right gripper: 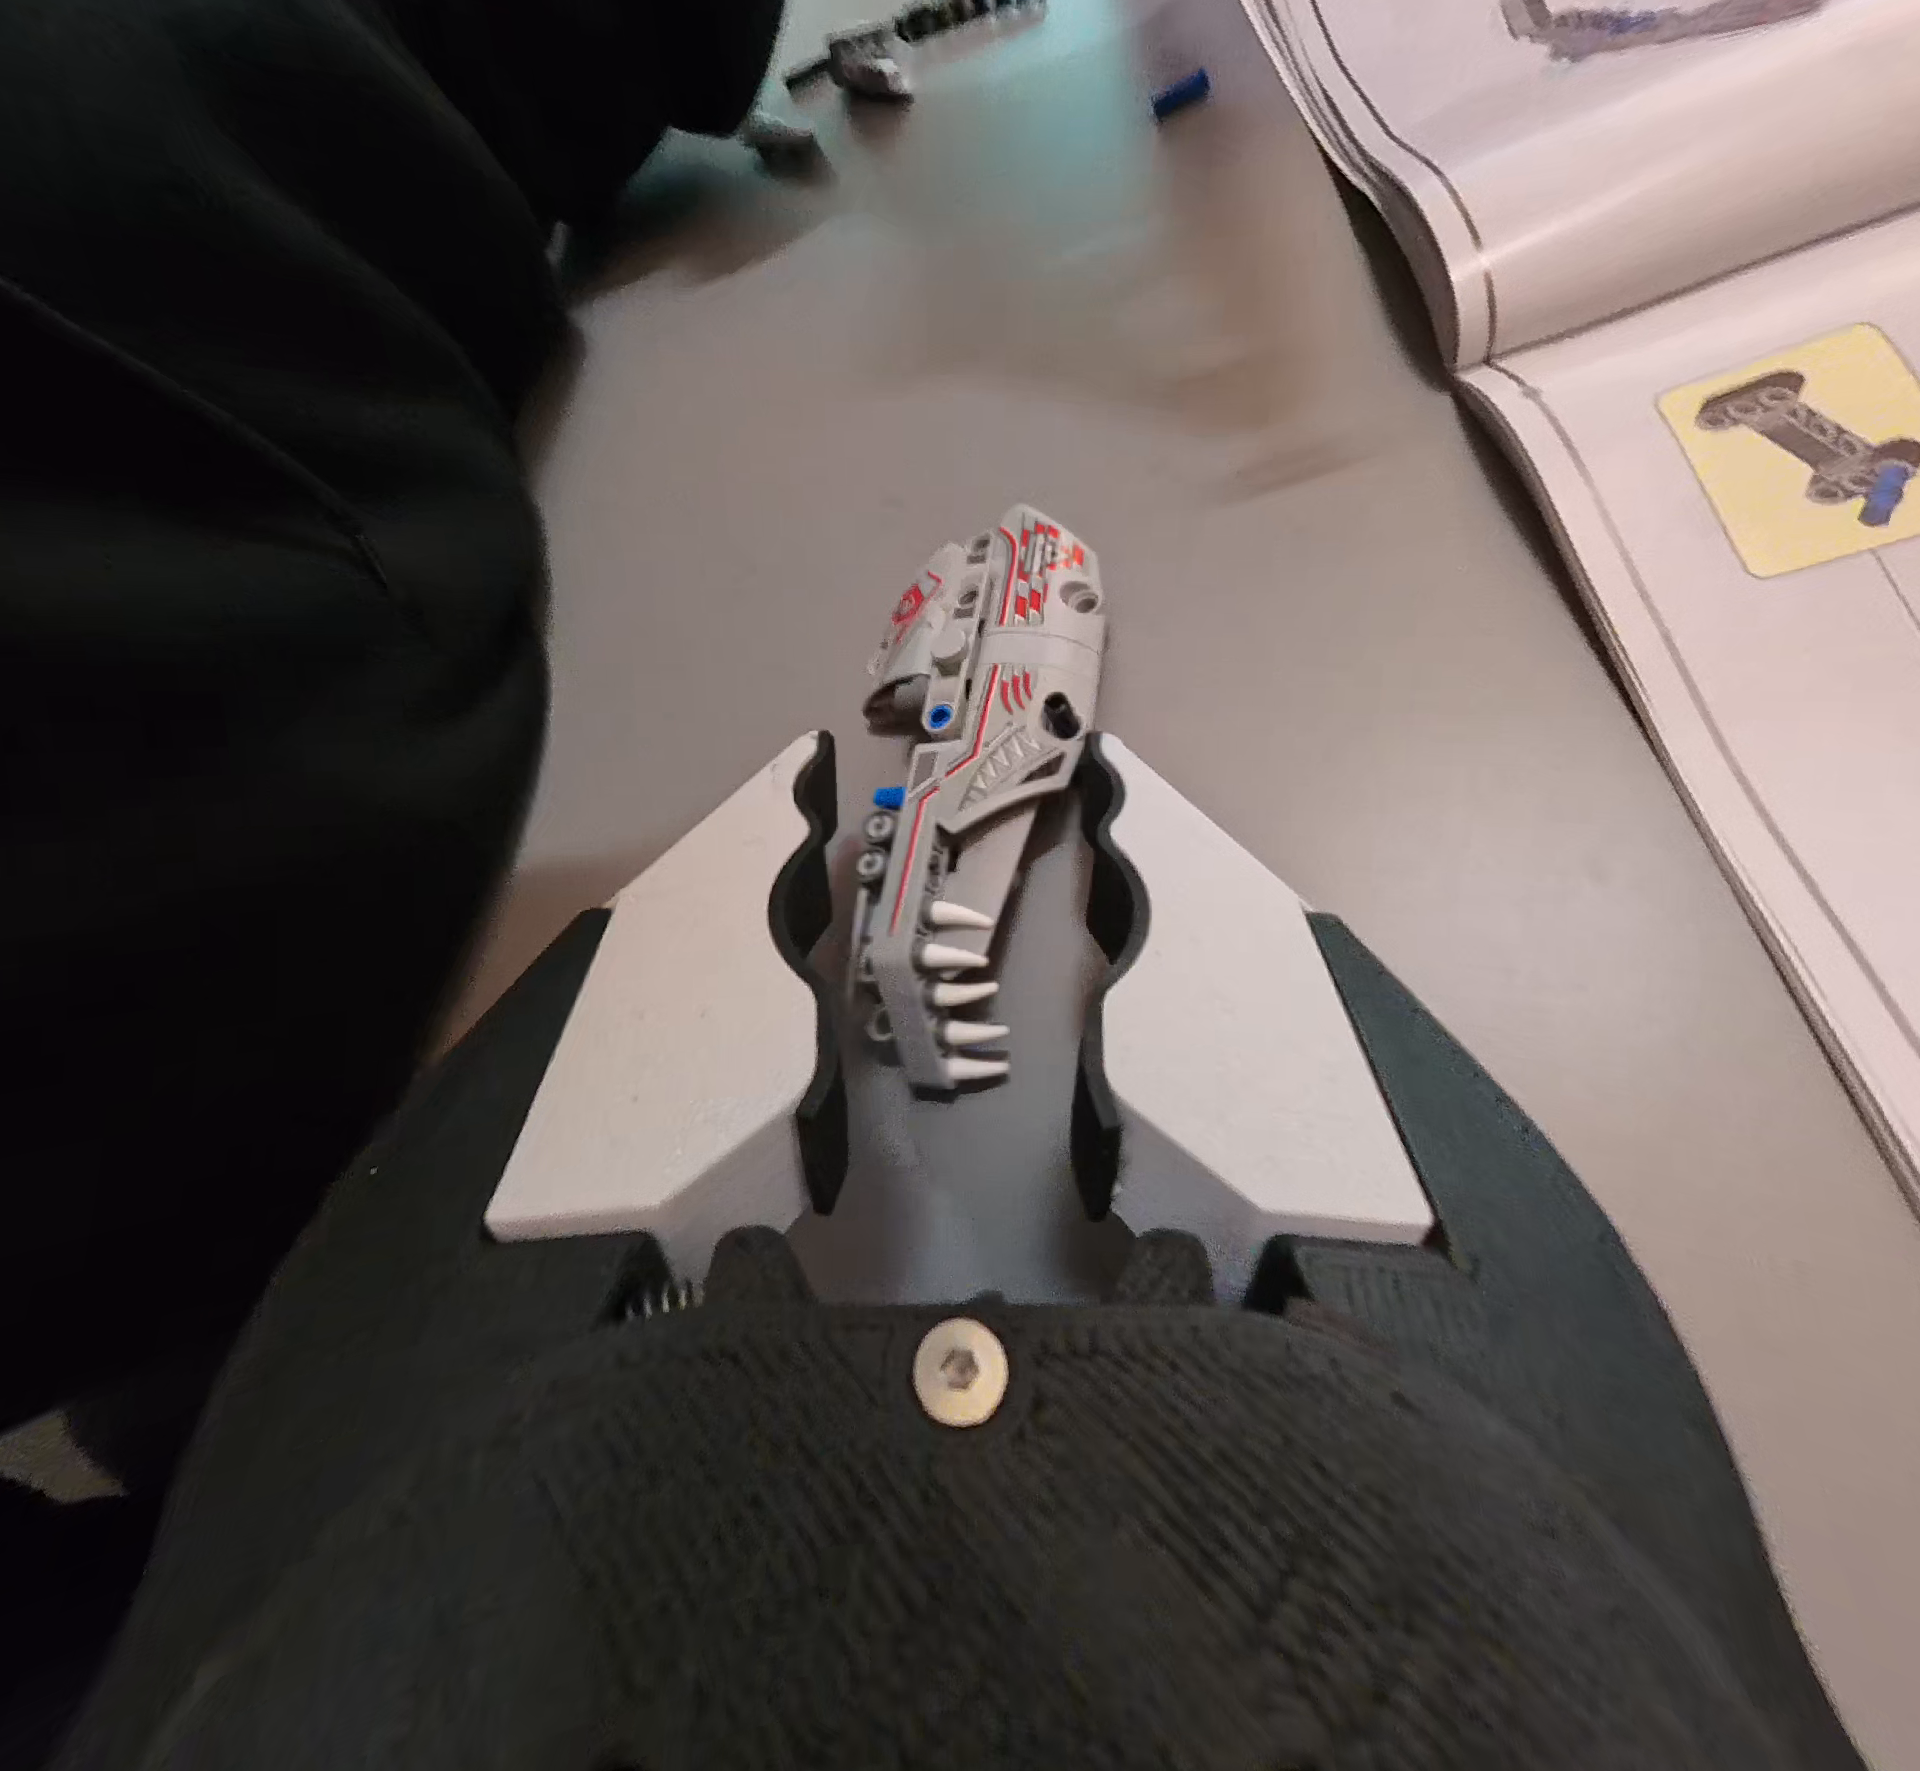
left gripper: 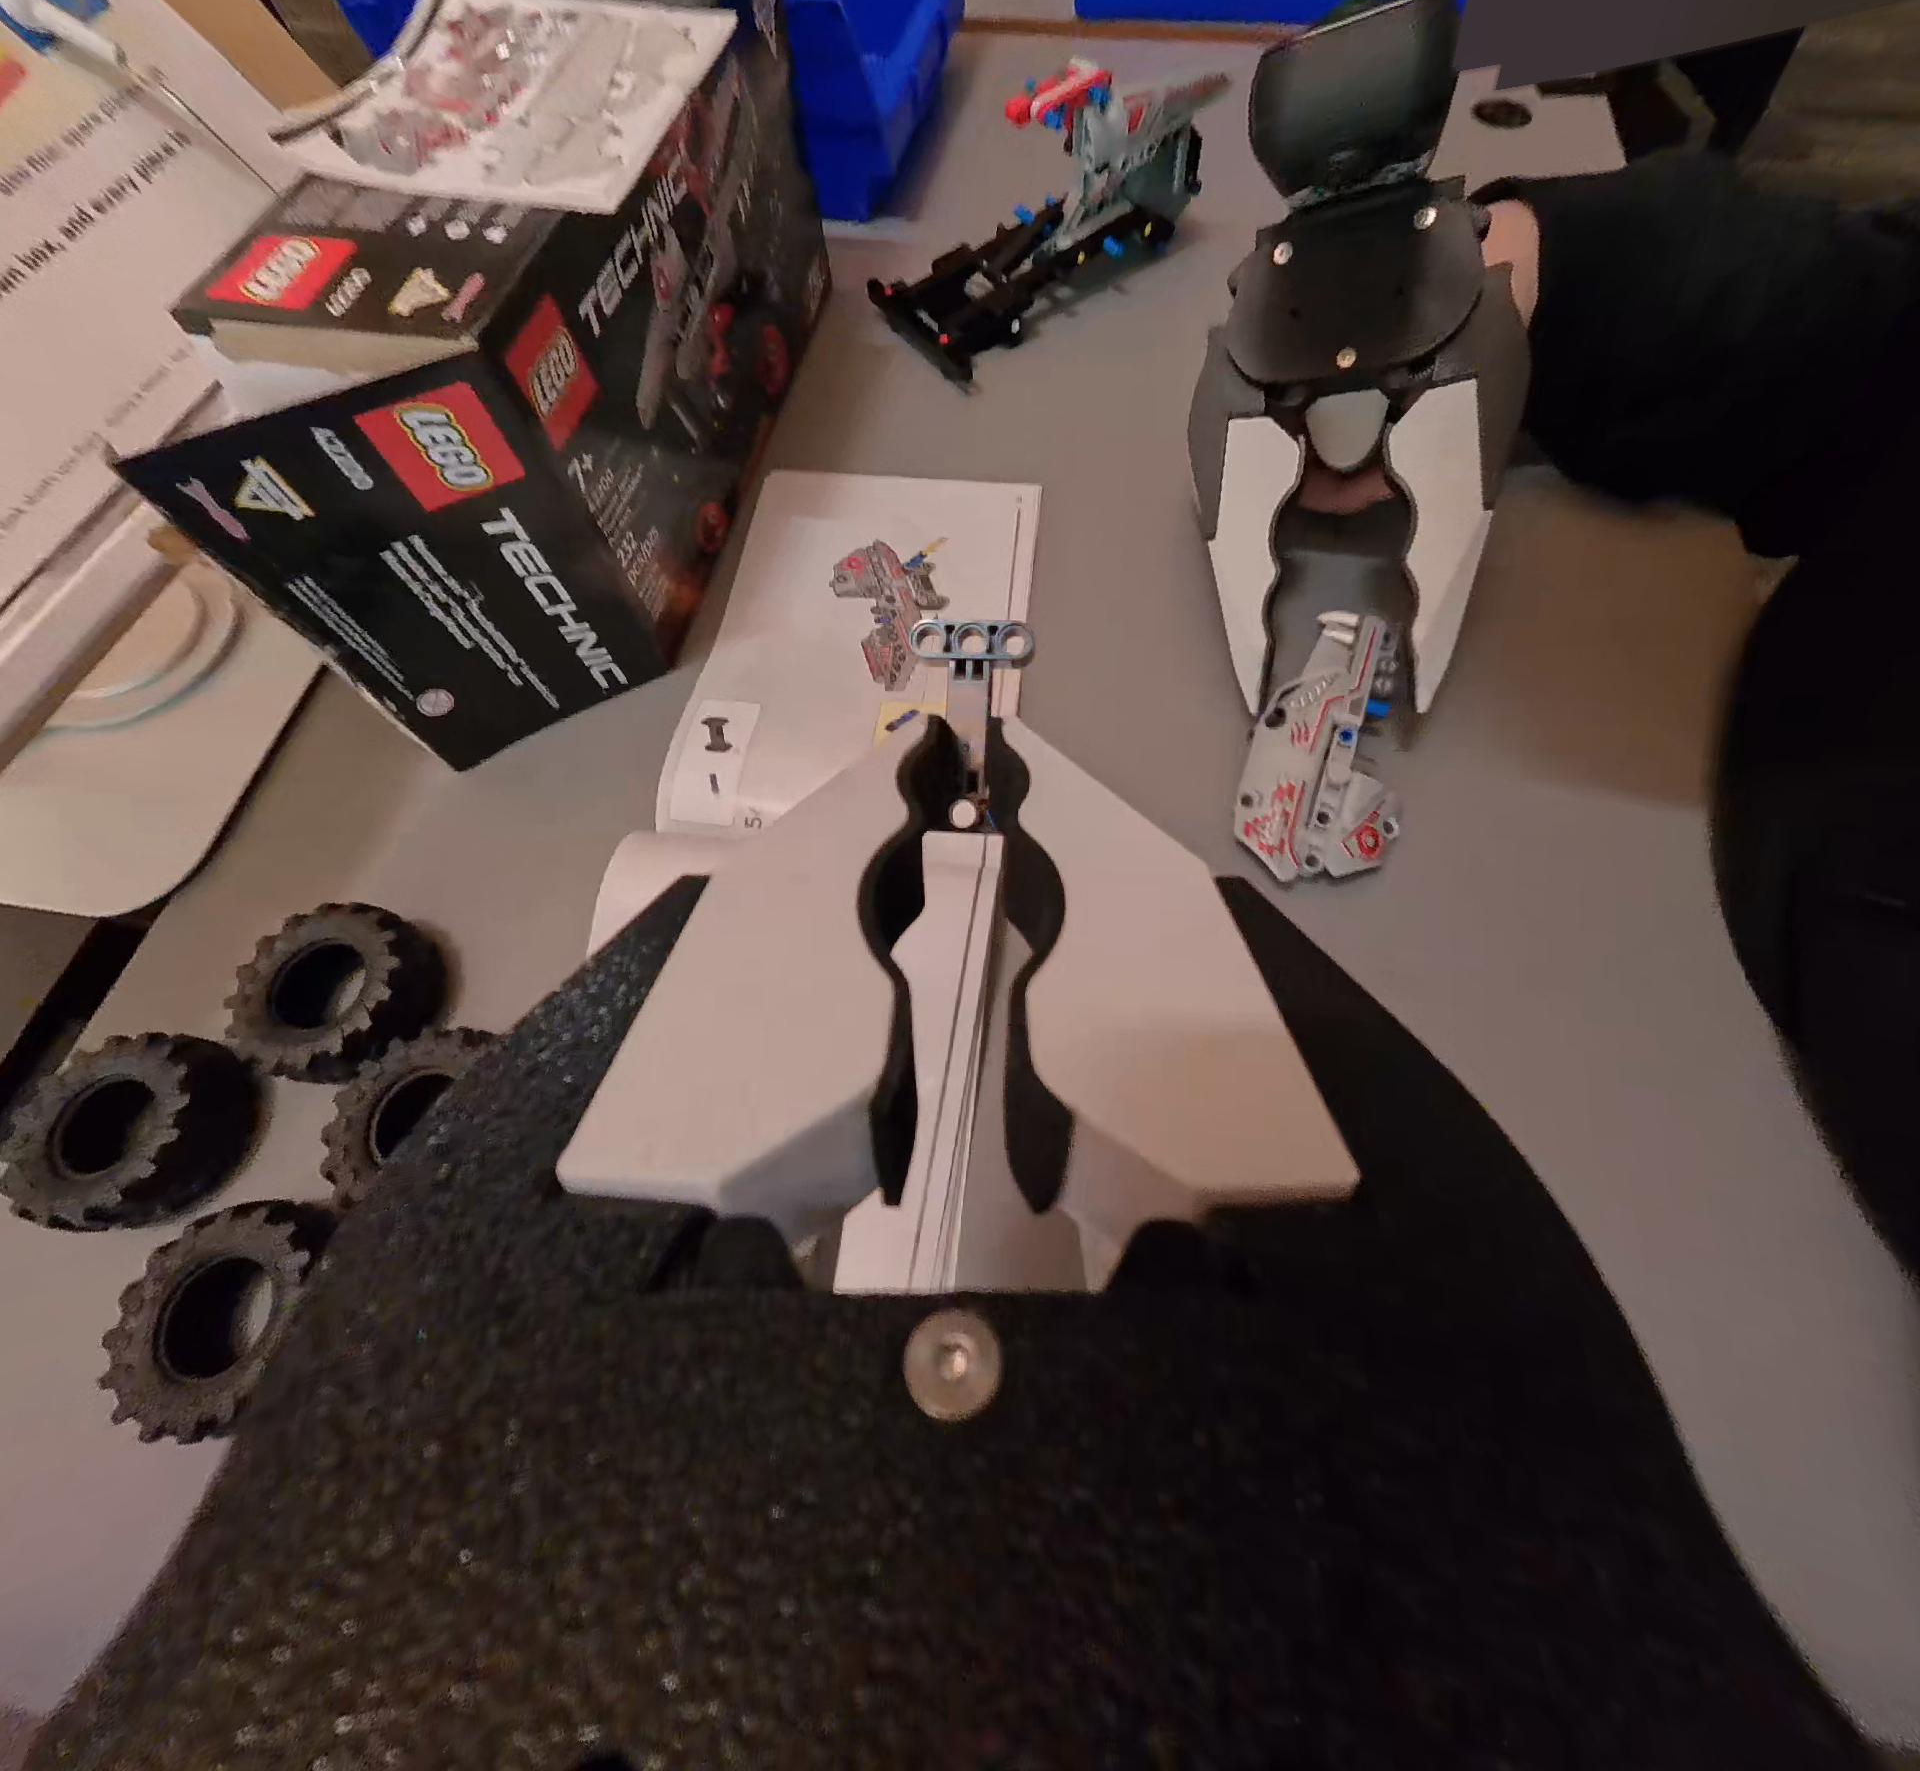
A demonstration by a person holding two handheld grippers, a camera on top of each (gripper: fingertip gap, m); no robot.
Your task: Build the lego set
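Observation:
My left gripper (left gripper: 966, 734) is shut on a small grey Technic beam (left gripper: 974, 646) with a three-hole crossbar. It holds the beam upright above the open instruction booklet (left gripper: 821, 641). My right gripper (right gripper: 958, 755) is closed on a grey and red toothed assembly (right gripper: 987, 734) with white teeth and blue pins. The assembly sticks out past the fingertips, low over the grey table (right gripper: 935, 391). In the left wrist view the right gripper (left gripper: 1340, 682) stands to the right of the booklet, with the assembly (left gripper: 1314, 786) pointing down at the table.
Two black set boxes (left gripper: 499, 495) lie at the left, with a sheet on top. Several black tyres (left gripper: 312, 983) sit at the front left. A black, grey and red chassis (left gripper: 1049, 256) lies at the back, before blue bins (left gripper: 862, 7). A person's black sleeve (left gripper: 1714, 350) is at the right. My right fingertips sit around 20 centimetres from my left ones.

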